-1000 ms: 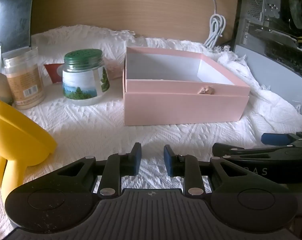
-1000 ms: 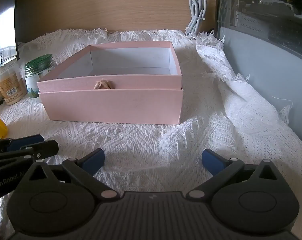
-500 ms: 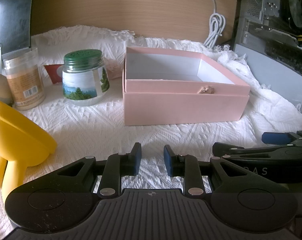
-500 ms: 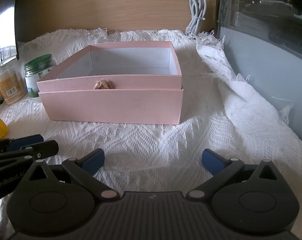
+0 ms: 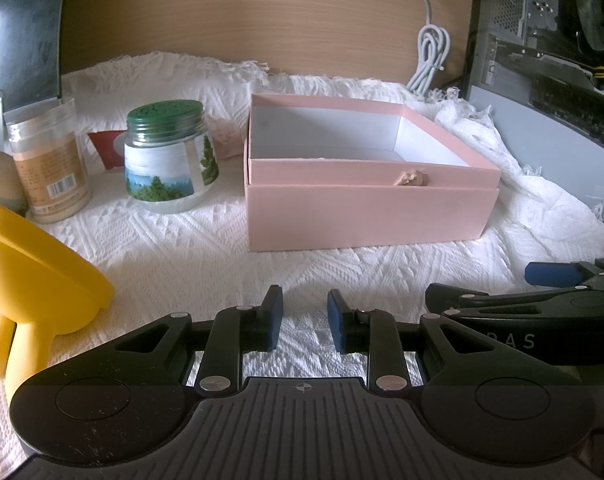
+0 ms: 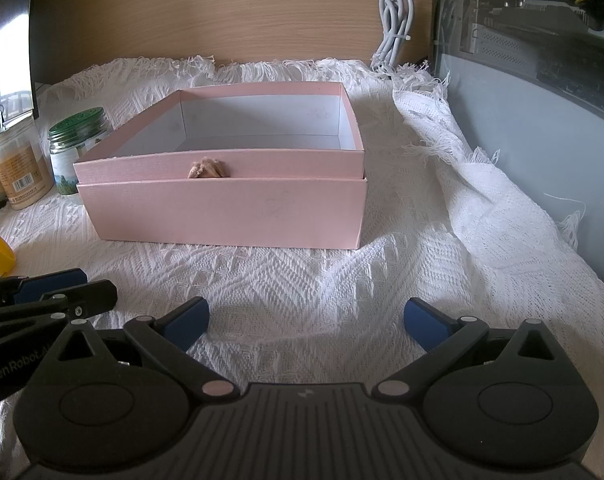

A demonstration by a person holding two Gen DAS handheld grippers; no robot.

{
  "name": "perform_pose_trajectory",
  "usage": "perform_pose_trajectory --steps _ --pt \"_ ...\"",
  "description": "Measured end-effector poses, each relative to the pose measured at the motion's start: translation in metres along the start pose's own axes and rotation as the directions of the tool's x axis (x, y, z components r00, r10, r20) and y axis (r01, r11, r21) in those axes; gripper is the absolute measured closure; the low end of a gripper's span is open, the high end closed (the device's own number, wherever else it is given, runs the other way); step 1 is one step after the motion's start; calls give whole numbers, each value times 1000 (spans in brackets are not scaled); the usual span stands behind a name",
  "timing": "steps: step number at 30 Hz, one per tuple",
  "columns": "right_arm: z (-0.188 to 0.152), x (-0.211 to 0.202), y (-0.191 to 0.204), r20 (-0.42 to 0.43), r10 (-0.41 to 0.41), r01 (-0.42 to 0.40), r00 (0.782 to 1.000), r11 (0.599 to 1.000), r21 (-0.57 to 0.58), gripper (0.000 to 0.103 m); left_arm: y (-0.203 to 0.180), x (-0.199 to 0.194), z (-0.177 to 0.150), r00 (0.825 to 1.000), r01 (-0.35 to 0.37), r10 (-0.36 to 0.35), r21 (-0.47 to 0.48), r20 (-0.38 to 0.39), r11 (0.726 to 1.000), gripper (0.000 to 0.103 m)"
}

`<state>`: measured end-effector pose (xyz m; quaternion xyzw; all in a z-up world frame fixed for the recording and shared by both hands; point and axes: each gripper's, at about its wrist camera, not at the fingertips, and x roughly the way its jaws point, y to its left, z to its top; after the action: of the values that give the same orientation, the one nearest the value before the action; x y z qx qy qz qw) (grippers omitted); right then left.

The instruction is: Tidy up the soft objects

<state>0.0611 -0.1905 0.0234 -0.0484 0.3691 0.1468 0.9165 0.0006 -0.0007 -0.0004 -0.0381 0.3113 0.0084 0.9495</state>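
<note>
A white woven cloth (image 6: pixel 341 280) covers the bench, bunched in folds along the right against a grey computer case (image 6: pixel 541 120); a wooden panel (image 5: pixel 242 12) closes off the back. The pink box (image 6: pixel 222 208) sits open in the middle, its inside bare as far as the views show, with a small tan soft piece (image 6: pixel 208 169) caught at its front edge. Clear cloth lies between the box and both claws. To the left stand a green-lidded jar (image 5: pixel 168 160), a tan-labelled jar (image 5: pixel 50 168) and a yellow plastic piece (image 5: pixel 34 280). The left claw (image 5: pixel 305 320) is narrowly parted and empty; the right claw (image 6: pixel 305 320) gapes wide, empty.
</note>
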Motion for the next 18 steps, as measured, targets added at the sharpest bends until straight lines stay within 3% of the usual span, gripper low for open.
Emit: perform_pose_trajectory --steps 18 --pt "0 0 0 0 -1 1 1000 1000 -2 0 1 0 -1 1000 -5 5 8 0 1000 74"
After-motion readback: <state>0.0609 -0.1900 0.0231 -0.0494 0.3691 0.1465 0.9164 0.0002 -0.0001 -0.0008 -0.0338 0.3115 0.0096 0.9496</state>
